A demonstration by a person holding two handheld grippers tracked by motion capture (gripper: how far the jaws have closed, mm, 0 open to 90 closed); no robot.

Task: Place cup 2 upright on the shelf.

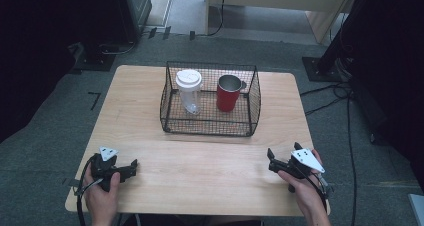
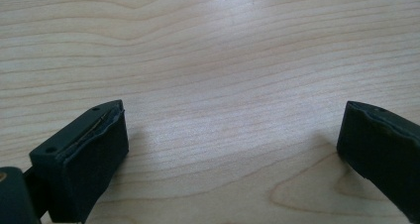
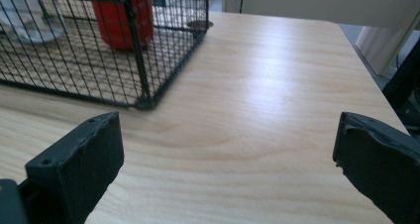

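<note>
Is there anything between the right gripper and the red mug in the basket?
Yes. The red mug stands inside the wire basket, whose near mesh wall lies between it and the open right gripper. The basket's top is open; bare table otherwise.

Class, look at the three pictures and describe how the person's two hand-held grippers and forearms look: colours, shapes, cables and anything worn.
Each is black with two blocky, padded jaws. The left hand-held gripper and the right hand-held gripper each carry a pale grey three-cornered plate with small dark holes on top. A black cable trails from the left one, a thinner cable from the right. The forearms are bare: no sleeves or gloves show.
</note>
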